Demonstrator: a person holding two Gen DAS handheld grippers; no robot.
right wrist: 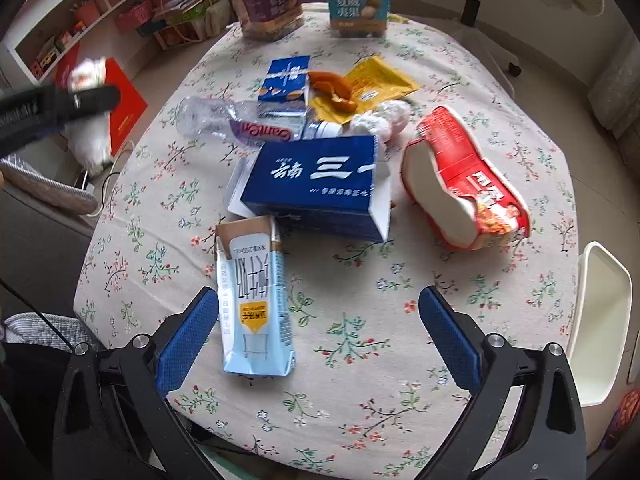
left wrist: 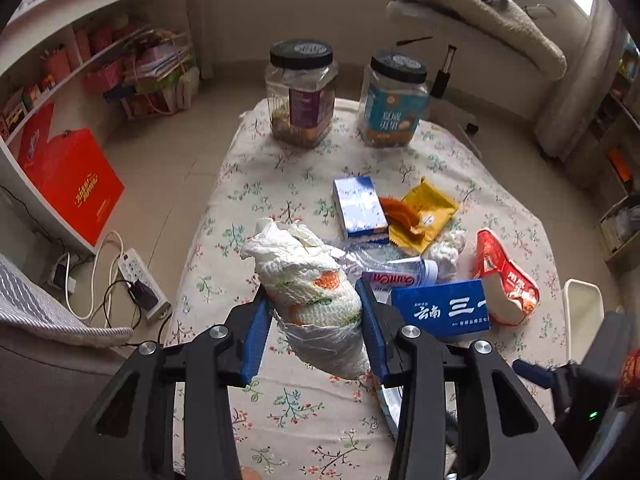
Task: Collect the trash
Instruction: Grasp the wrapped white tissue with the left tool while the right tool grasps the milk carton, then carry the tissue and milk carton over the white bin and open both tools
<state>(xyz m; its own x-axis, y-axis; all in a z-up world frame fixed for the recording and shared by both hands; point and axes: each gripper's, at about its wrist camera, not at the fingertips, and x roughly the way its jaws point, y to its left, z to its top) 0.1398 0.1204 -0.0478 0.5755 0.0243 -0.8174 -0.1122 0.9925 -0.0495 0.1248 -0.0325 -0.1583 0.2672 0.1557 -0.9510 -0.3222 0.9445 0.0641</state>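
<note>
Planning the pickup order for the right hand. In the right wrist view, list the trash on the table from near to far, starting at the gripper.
Right gripper, jaws open and empty → light-blue milk carton → big blue box → crushed clear bottle → small blue carton. The table's other pieces overlap in depth, so they are left out.

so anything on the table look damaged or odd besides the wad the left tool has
Yes. The red cup lies on its side, crushed out of shape, at the table's right. The clear bottle behind the blue box is squashed flat. An orange peel sits loose on the yellow packet.
</note>
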